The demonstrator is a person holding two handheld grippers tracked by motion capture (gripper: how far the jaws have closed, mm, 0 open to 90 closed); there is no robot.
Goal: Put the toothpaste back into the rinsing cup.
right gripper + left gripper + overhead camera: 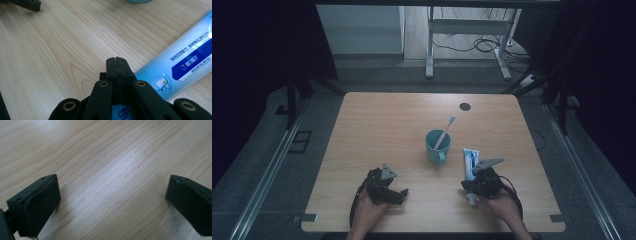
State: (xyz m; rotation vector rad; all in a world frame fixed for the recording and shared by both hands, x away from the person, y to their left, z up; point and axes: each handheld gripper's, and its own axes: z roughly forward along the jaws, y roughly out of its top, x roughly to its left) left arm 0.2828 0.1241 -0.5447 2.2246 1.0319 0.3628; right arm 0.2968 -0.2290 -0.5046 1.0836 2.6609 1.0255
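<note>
Right gripper view: black two-jaw right gripper (117,65) has its jaws pressed together, nothing visible between the tips. A blue printed surface shows under the linkage at the bottom edge; probably the tube's lower end passing beneath the gripper, but it's too cropped to be sure. Blue-and-white plastic toothpaste tube (180,62) lies flat on the light wood table (50,62), just beside the closed jaws on the gripper's right and touching or nearly touching them. Looks like the gripper is parked against the tube rather than gripping it.

High view: right gripper (484,180) sits over the near end of the tube (470,162), whose white cap pokes out toward the person. The tube runs away from the person, toward the teal ceramic mug (437,146), which stands near its far end. A white-and-pink toothbrush (445,131) leans in the mug, head up.

Left gripper (387,187) rests on the table well apart from all that, jaws wide apart over bare wood, idle.
</note>
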